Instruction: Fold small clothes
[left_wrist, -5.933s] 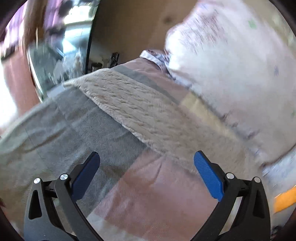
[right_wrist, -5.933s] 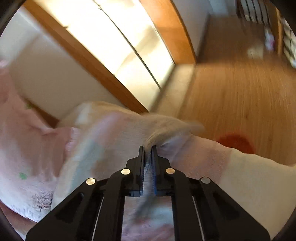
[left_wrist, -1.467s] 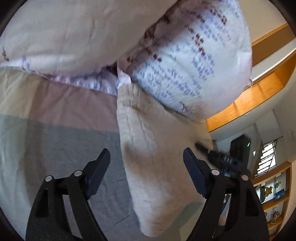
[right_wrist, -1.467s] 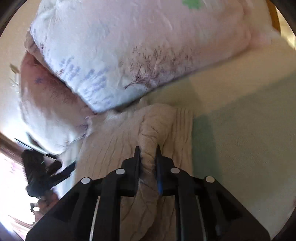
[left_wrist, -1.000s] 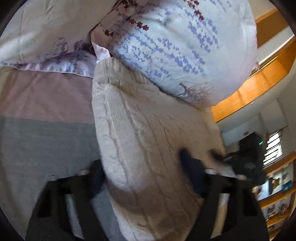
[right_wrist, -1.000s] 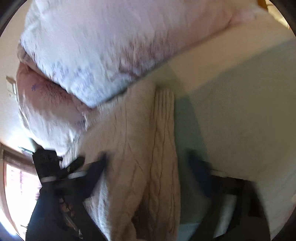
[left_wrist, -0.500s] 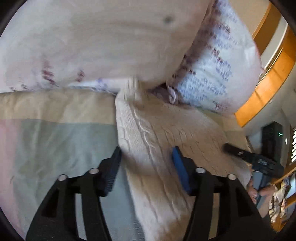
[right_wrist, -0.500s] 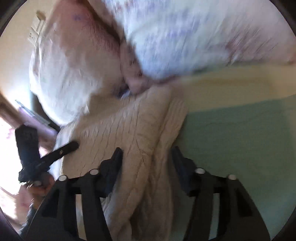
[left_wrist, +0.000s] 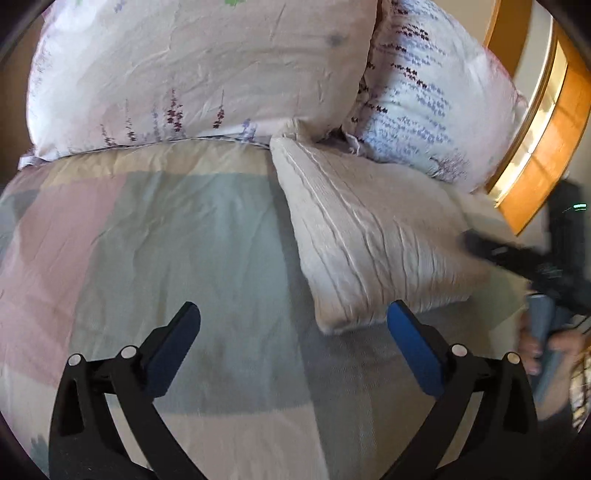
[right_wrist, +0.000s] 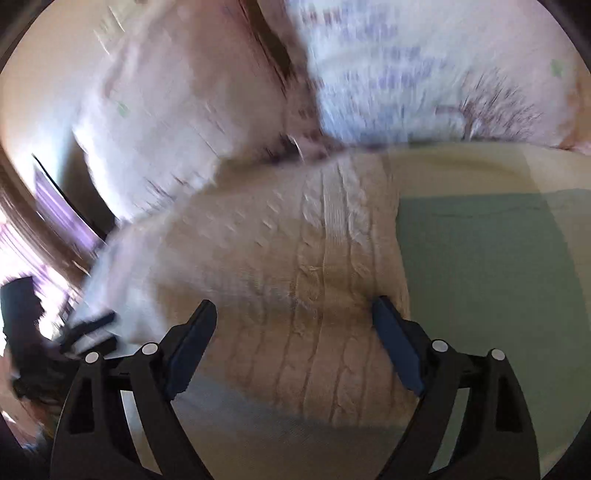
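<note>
Jaws wide apart on both sides, nothing between the pads. Left gripper (left_wrist: 291, 339) over the patchwork bedspread (left_wrist: 147, 236), blue right-hand pad (left_wrist: 413, 350) just beside the near corner of the folded cream cable-knit sweater (left_wrist: 369, 229), not clearly touching. Right gripper (right_wrist: 291, 339) spread directly above the same sweater (right_wrist: 288, 258), knit visible in the gap between the fingers, right pad (right_wrist: 395, 347) near the sweater's folded edge.

Sweater folded into a compact oblong, flat on the bedspread at the head of the bed. Long axis, in the left wrist view, from near centre up and leftwards to the pillows, far narrow end tucked into the notch where the two pillows meet. Cable ribs along that same axis. In the right wrist view, ribs straight away from the gripper towards the pillows, one long folded edge on the right against the green patch (right_wrist: 498, 277) of the bedspread.

Pink floral pillow (left_wrist: 192, 74) to the left, white pillow with purple sprigs (left_wrist: 436, 96) to the right, both touching the sweater's far end. Wooden frame (left_wrist: 546, 140) beyond. Right gripper (left_wrist: 535, 266) also seen at the edge of the left view, blurred, over the sweater's far side. Right wrist view heavily motion-blurred, pillows (right_wrist: 424, 66) only vaguely readable.
</note>
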